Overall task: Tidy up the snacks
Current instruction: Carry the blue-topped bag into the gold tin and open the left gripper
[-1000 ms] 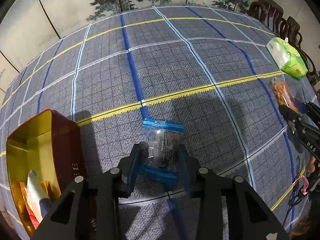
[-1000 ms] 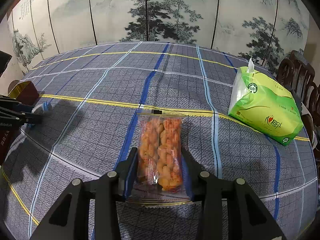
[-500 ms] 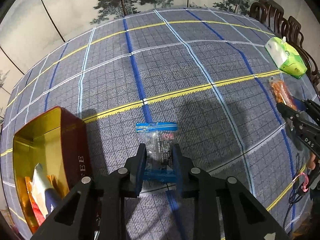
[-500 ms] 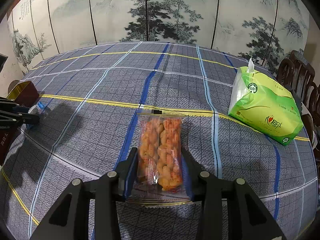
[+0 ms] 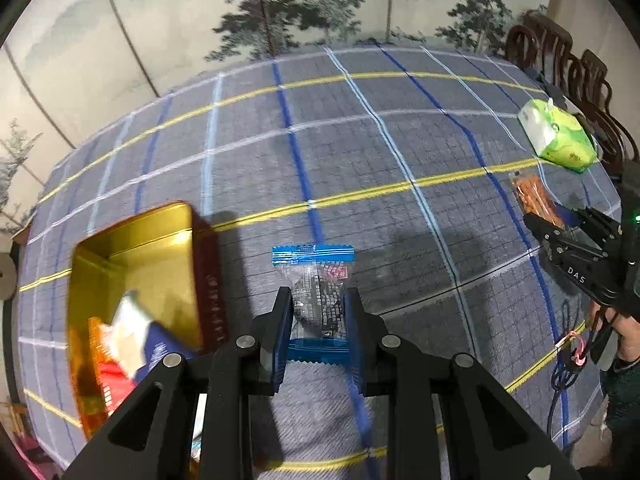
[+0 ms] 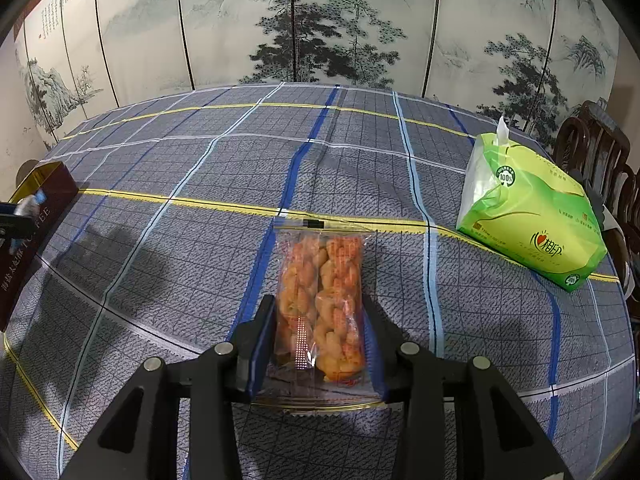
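- The left gripper is clamped tight on a small clear packet with blue crimped ends and a dark snack inside. Its pads pinch the packet's middle, so both sealed ends stick out free and the grip falls on the firm contents, not the thin film.
- The packet appears raised off the grey plaid tablecloth. It hangs just right of the open red tin with a gold lining, probably its destination, since other wrappers already lie there.
- The right gripper, part open, straddles a long clear bag of orange twisted snacks lying flat on the cloth. Whether the pads actually press the bag I cannot tell.
- A green soft pack of tissues sits well apart at the table's right, no snack and likely left alone.
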